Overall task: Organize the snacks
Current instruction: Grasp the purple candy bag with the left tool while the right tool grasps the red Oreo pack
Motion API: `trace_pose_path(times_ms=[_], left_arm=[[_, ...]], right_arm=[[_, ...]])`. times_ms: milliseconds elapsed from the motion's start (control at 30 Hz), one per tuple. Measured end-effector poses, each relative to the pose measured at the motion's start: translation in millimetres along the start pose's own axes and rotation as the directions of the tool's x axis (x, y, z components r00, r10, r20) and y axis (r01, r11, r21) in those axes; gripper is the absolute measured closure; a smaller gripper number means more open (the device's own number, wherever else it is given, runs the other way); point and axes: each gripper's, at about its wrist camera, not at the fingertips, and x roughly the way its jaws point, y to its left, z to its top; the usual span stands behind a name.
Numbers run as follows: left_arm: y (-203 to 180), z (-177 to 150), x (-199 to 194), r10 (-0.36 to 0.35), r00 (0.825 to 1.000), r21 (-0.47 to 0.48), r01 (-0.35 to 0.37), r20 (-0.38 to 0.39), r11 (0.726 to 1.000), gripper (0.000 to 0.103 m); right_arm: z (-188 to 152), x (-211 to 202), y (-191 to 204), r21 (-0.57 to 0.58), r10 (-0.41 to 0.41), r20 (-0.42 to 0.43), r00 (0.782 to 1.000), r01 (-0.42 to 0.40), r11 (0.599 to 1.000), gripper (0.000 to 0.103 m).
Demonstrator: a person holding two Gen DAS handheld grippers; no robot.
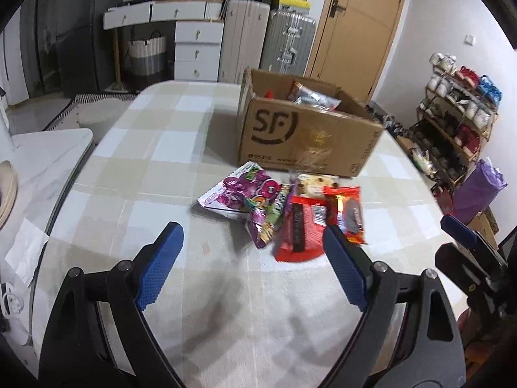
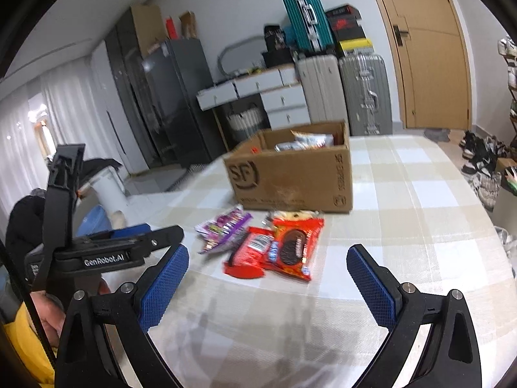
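A small heap of snack packets lies on the checked tablecloth in front of an open cardboard box (image 1: 307, 135) (image 2: 290, 174) marked SF, which holds several packets. In the heap are a purple candy bag (image 1: 239, 194) (image 2: 223, 229), a red wafer packet (image 1: 302, 229) (image 2: 248, 252) and an orange-red cookie packet (image 1: 350, 213) (image 2: 294, 245). My left gripper (image 1: 255, 242) stands open just short of the heap, its right finger (image 1: 345, 265) by the red packet's corner. My right gripper (image 2: 268, 258) is open too, nothing between its pads, below the heap.
The table (image 1: 181, 135) (image 2: 420, 194) has a rounded edge at left and right. Behind it stand white drawers (image 1: 197, 48), suitcases (image 1: 287, 42) and a wooden door (image 1: 362, 29). A shoe rack (image 1: 452, 123) sits at the right. The left gripper's body (image 2: 97, 252) shows in the right wrist view.
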Motion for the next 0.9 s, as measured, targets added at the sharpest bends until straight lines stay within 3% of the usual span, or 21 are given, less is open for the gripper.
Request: trace_pose_path(times_ms=[333, 733, 800, 867, 900], left_arm=[[20.0, 32.0, 92.5, -0.011, 0.991, -0.038, 0.006, -0.132, 0.999, 0.016], [40.3, 47.7, 149.1, -0.147, 0.974, -0.115, 0.128, -0.173, 0.985, 0.017], [40.5, 48.5, 152.1, -0.172, 0.970, -0.116, 0.154, -0.170, 0.981, 0.024], [41.3, 49.0, 153.3, -0.212, 0.963, -0.133, 0.191, -0.167, 0.972, 0.042], [40.9, 49.3, 153.9, -0.225, 0.959, -0.137, 0.203, -0.172, 0.970, 0.043]], right_arm=[[11.6, 89.7, -29.6, 0.062, 0.000, -0.167, 0.986, 0.011, 0.998, 0.003], [9.9, 136.5, -44.5, 0.112, 0.035, -0.266, 0.963, -0.005, 0.994, 0.005], [8.7, 139.3, -43.9, 0.115, 0.044, -0.277, 0.960, -0.012, 0.993, 0.018], [8.1, 140.2, -41.8, 0.100, 0.036, -0.279, 0.960, -0.008, 0.995, 0.026], [8.1, 140.8, -41.1, 0.099, 0.041, -0.282, 0.958, -0.014, 0.995, 0.029]])
